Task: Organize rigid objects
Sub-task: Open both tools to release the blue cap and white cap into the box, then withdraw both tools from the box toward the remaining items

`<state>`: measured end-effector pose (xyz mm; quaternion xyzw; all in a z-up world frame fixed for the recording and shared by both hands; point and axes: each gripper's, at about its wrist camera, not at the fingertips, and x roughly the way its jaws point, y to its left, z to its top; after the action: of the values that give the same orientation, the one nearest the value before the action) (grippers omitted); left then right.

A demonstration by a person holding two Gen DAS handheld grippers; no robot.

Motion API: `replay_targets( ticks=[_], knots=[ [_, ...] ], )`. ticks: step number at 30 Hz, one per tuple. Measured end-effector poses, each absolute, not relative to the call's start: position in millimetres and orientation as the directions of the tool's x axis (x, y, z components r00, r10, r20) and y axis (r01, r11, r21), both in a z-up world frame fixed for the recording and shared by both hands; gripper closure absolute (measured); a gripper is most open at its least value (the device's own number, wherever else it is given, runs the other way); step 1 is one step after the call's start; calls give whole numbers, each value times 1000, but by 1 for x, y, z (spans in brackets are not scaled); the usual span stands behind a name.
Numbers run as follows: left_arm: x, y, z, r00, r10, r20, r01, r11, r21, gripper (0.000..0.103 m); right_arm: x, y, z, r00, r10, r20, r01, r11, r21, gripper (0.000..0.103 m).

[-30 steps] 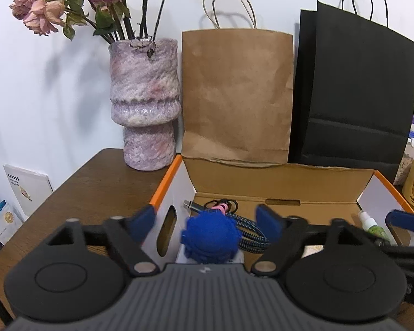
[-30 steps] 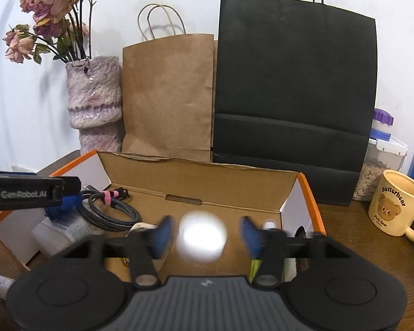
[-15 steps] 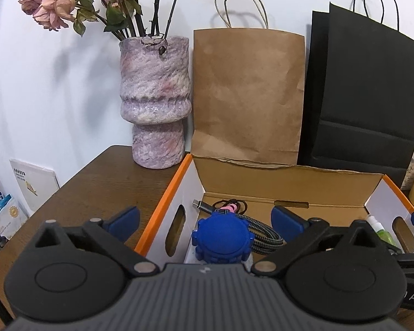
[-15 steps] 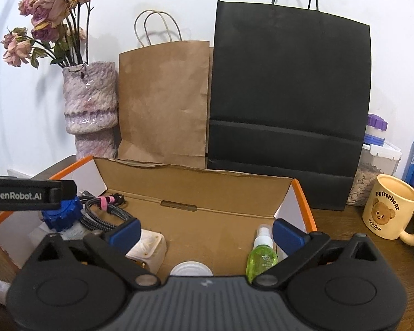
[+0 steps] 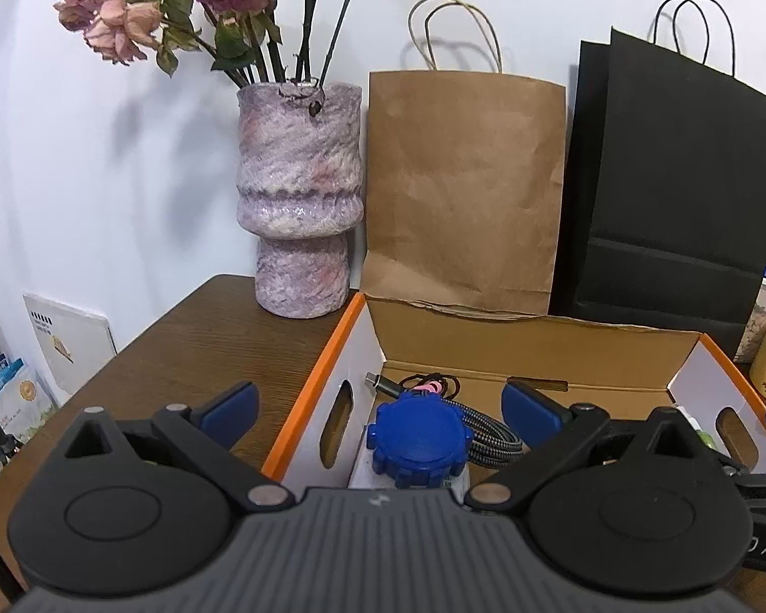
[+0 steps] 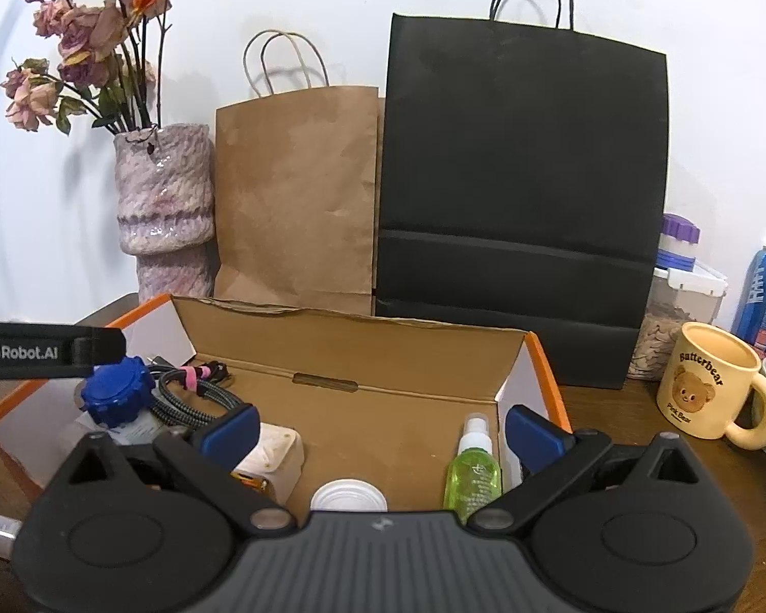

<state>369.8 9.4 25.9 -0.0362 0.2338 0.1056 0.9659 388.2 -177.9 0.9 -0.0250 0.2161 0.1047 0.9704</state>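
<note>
Hovering over the cardboard box [image 6: 510, 373], the left gripper [image 5: 378, 408] and right gripper [image 6: 380, 429] have just spread fully apart and grip nothing. The blue-capped bottle [image 5: 417, 443] stands lower centre, directly under the left gripper's gap, the nearer hand.

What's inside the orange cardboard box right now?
Blue-capped container, braided cable, cream block, white lid, green spray bottle. The tongs' body hides the box's near floor.
</note>
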Motion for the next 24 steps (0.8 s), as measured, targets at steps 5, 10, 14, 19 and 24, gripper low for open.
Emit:
replay_targets(
  ticks=[5, 10, 14, 19, 24],
  knots=[
    [357, 10, 29, 873, 186, -450, -216, 976, -16, 0, 375, -182, 5, 897, 181, -404, -207, 978, -21, 0],
    [342, 12, 28, 872, 185, -453, -214, 977, -14, 0, 359, -189, 5, 898, 181, -402, -207, 978, -21, 0],
    [329, 15, 27, 871, 184, -456, -214, 977, -15, 0, 347, -194, 3, 894, 179, -412, -204, 979, -17, 0],
    [311, 19, 24, 866, 187, -464, -219, 976, -15, 0, 330, -201, 1, 890, 173, -421, -199, 980, -17, 0],
    [291, 24, 21, 863, 187, -469, -221, 975, -16, 0, 310, -206, -3, 886, 172, -430, -198, 980, -17, 0]
  ],
)
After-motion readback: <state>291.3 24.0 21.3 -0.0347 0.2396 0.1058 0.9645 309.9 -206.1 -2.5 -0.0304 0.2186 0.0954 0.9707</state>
